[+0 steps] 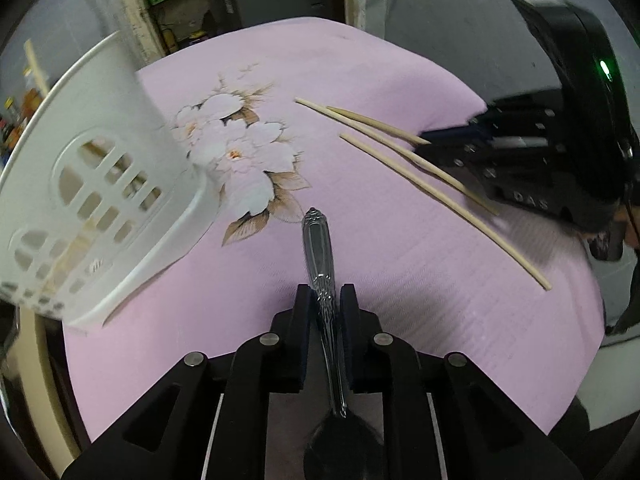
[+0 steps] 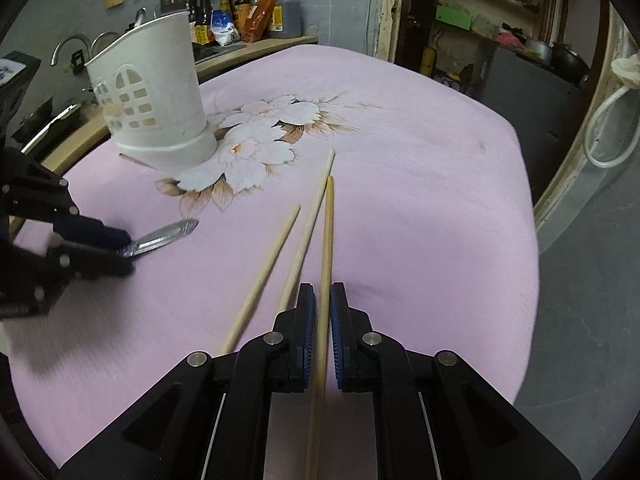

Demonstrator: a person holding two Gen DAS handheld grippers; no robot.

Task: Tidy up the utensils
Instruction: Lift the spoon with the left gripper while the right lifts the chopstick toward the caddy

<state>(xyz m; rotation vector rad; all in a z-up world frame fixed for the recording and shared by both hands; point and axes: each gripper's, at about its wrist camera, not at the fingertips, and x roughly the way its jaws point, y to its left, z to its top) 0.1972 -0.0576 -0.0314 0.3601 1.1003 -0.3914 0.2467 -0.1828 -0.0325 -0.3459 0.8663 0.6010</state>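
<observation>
Steel spoon (image 1: 318, 256) lies pinched in the left claw (image 1: 325, 300); right claw (image 2: 322, 300) grips a chopstick (image 2: 327, 240).

Left gripper (image 1: 325, 294) and right gripper (image 2: 323, 294) both angle downward, jaws nearly closed.

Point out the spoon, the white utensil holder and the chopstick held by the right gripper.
spoon (image 1: 318, 252): left wrist view, on its metal handle.
white utensil holder (image 2: 160, 92): right wrist view, on its side wall.
held chopstick (image 2: 327, 248): right wrist view, on its shaft ahead of the jaws.
</observation>
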